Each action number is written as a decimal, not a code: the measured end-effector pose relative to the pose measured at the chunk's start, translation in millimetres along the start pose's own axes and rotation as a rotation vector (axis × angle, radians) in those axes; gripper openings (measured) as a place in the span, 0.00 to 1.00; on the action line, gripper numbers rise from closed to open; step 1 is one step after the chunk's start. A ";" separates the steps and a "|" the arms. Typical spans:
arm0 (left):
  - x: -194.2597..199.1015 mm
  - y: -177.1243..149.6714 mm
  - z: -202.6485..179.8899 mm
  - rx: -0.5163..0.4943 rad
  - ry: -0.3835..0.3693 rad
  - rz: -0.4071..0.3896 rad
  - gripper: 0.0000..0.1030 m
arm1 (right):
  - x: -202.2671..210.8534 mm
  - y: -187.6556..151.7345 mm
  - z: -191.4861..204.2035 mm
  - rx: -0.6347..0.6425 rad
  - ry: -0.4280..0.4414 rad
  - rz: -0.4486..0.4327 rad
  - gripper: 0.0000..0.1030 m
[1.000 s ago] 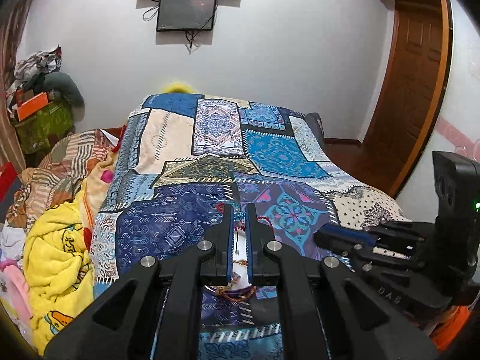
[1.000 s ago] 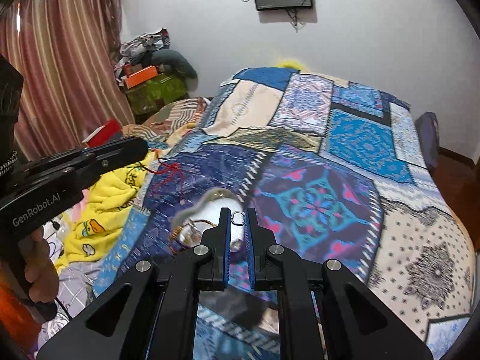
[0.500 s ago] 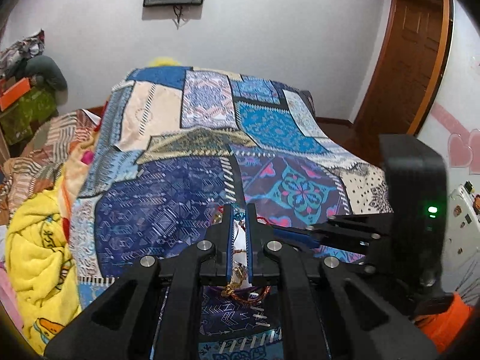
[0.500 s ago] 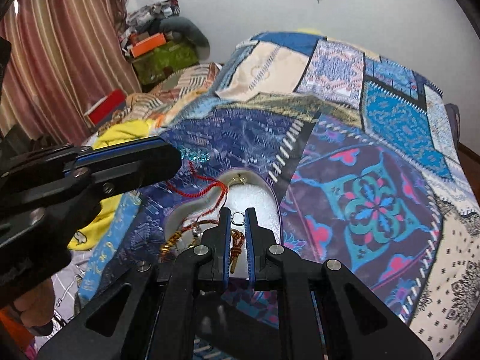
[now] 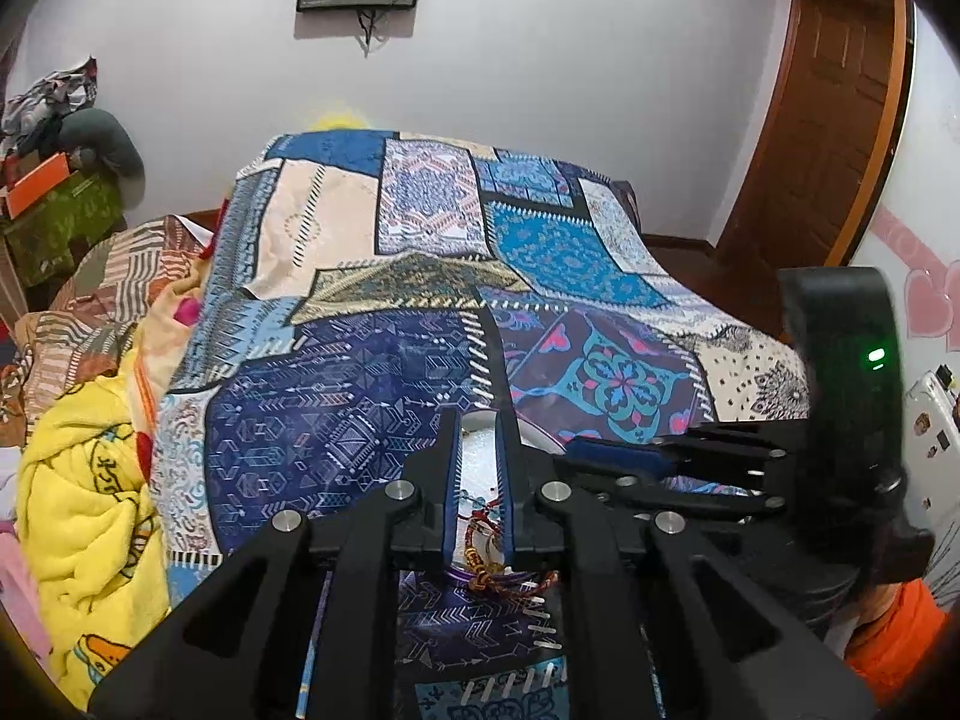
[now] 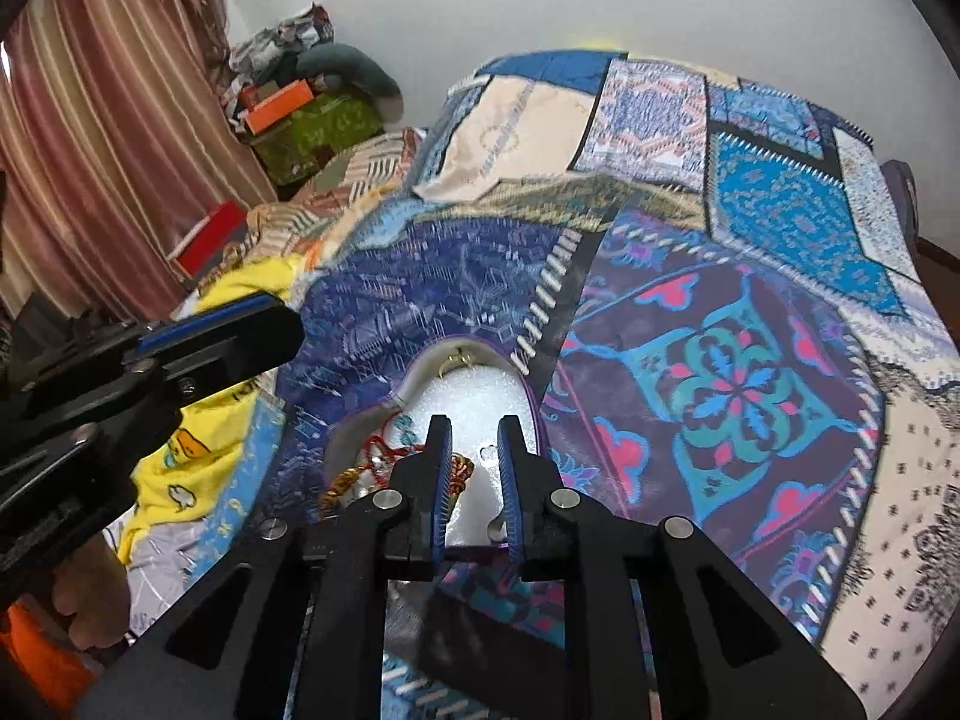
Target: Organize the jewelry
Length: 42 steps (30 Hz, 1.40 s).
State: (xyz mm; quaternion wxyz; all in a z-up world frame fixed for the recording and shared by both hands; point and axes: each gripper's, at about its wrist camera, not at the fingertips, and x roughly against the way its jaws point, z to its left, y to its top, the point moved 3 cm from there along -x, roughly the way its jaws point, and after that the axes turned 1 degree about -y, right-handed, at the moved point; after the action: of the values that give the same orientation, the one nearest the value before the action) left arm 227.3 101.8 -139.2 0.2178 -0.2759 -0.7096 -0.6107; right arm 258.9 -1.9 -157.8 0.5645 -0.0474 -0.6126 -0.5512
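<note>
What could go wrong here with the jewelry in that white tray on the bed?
1. The red cord bracelet tangles with other strands at the tray's near edge, so a grab there may drag several pieces out together.
2. The tray sits on a soft bedspread, so a downward push from the open right gripper could tip it.
3. The left gripper hovers over the same tray, so the two might collide.

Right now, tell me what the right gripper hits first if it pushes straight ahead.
Most likely the white lining of the heart-shaped jewelry box on the bedspread: the right gripper hangs open above it, beside the red cord bracelet. Depth is uncertain.
</note>
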 end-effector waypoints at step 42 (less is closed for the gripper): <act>316.8 -24.8 -97.7 -0.069 0.164 -0.652 0.99 | 301.5 -43.7 97.7 0.080 -0.347 -0.768 0.96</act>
State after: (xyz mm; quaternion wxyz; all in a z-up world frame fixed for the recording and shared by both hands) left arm -30.2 42.6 62.6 0.0581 0.0083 -0.7193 -0.6922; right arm 58.8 -117.8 63.2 0.2078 0.1140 -0.6926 -0.6813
